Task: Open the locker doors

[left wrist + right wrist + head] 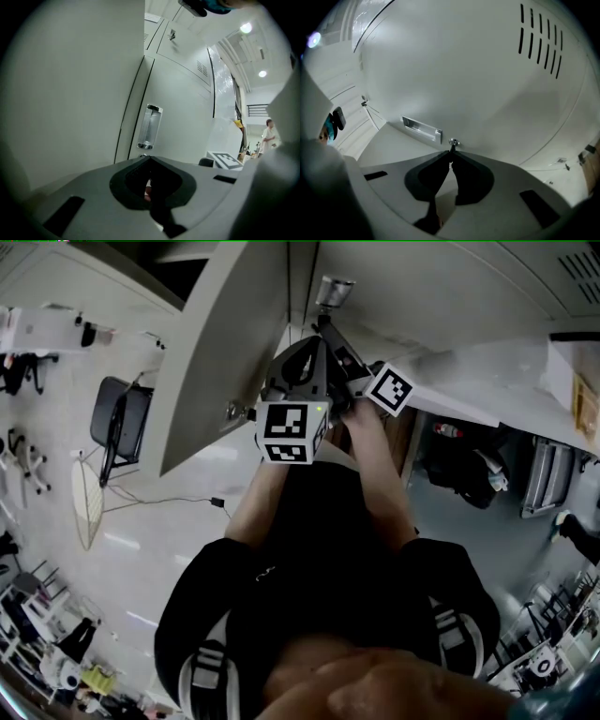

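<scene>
Seen from the head camera looking down, a person stands close to a bank of pale grey lockers with both arms raised and a gripper in each hand. One open door (225,352) is swung out to the left. It looks already done, so the work now seems to be on the next one. The right gripper (451,150) points at a closed locker door (478,84) that has vent slots (539,40) near one corner and a recessed metal handle (422,129). Just beside the end of that handle is a small round silver lock (453,142) with a thin dark key (451,147) sticking out of it. The right jaws are pinched together on the key at their very tips. This fine tip grip is probably chosen because the key is small and has to be twisted before the door will release. The left gripper (150,159) has its jaws pressed together, and nothing can be made out between them. It sits just beside the right one, facing a closed door front (183,117); I cannot tell whether that is the same door. It appears to be parked out of the way, close enough to pull on the handle once the lock gives. The locker door is shut, flush with its frame.
</scene>
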`<state>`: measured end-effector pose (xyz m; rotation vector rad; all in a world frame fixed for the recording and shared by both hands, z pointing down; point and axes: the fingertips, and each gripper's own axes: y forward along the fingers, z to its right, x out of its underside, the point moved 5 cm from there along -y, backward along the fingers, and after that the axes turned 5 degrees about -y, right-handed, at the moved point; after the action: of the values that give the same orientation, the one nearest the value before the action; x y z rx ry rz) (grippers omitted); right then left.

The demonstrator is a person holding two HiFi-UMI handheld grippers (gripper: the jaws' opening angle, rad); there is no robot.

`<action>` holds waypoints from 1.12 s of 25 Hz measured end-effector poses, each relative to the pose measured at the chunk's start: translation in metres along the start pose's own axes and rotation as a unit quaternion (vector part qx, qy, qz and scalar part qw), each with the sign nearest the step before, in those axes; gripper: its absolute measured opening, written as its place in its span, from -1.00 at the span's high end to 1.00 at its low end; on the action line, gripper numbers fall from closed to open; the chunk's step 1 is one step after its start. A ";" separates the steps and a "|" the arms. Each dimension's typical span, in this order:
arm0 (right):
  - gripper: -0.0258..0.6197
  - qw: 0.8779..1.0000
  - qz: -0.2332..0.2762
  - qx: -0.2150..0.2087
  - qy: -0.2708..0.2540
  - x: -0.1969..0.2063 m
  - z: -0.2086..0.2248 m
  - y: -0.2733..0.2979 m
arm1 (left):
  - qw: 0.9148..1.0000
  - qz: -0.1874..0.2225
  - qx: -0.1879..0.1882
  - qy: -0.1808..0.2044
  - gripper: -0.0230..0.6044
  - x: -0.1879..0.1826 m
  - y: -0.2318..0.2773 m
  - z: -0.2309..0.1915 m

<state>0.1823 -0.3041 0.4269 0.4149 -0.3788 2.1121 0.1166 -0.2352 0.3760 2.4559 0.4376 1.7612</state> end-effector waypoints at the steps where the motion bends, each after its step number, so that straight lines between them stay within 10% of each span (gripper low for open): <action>1: 0.80 1.000 0.001 0.001 -0.013 0.000 -0.003 0.001 | 1.000 0.001 0.000 0.000 0.89 -0.001 -0.001 0.000; 11: 0.52 0.985 -0.015 0.079 -0.155 -0.004 -0.016 -0.006 | 1.000 0.011 0.008 0.002 0.89 -0.007 -0.007 0.003; 18: 0.52 0.926 -0.043 0.104 -0.360 -0.012 -0.053 -0.005 | 1.000 0.030 0.009 0.007 0.89 -0.016 -0.014 0.007; 28: 0.52 0.854 -0.061 0.117 -0.504 -0.013 -0.090 0.011 | 0.999 0.039 -0.001 0.003 0.89 -0.024 -0.027 0.002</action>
<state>0.1668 -0.2820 0.3393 1.6572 -0.6553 1.6524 0.1067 -0.2160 0.3470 2.5010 0.3440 1.7968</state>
